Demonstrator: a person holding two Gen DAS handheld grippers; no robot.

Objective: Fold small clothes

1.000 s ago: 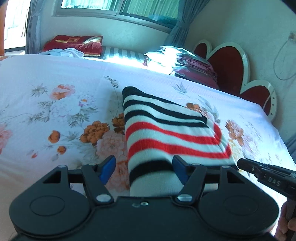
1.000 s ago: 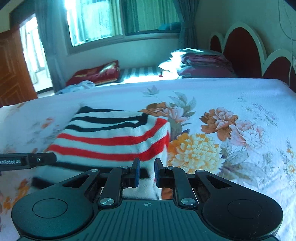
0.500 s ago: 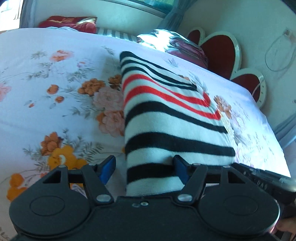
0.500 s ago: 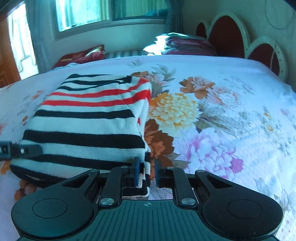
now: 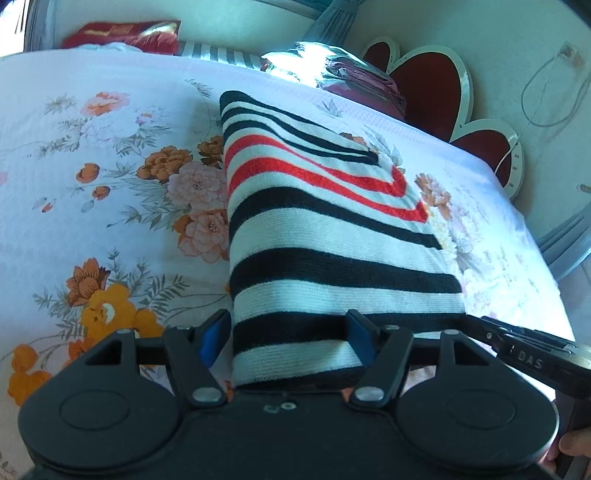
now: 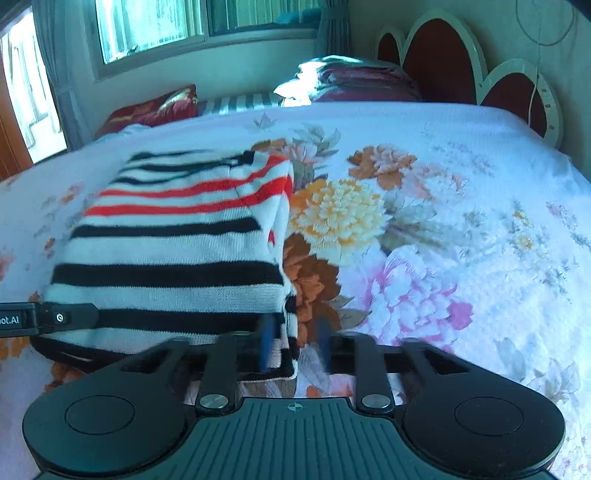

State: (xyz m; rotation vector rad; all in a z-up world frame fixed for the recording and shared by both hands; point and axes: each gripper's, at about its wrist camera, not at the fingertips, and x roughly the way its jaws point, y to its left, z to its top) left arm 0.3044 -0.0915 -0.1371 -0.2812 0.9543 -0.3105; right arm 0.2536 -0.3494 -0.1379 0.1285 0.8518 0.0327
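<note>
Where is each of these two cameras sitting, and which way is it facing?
Left wrist: on the left claw, looking down over the striped garment on the floral bedsheet toward the headboard; its wide-set fingers straddle the near end, and the right claw with a bit of hand enters lower right.
Right wrist: on the right claw, facing the window; its opening jaws stand around the garment's near corner, the left claw at left.
Shared: garment, bedsheet, headboard, each other's claw.

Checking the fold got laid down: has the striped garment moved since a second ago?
Yes. The striped garment now lies lower and flatter on the floral bedspread, its near edge pulled toward the camera.
</note>
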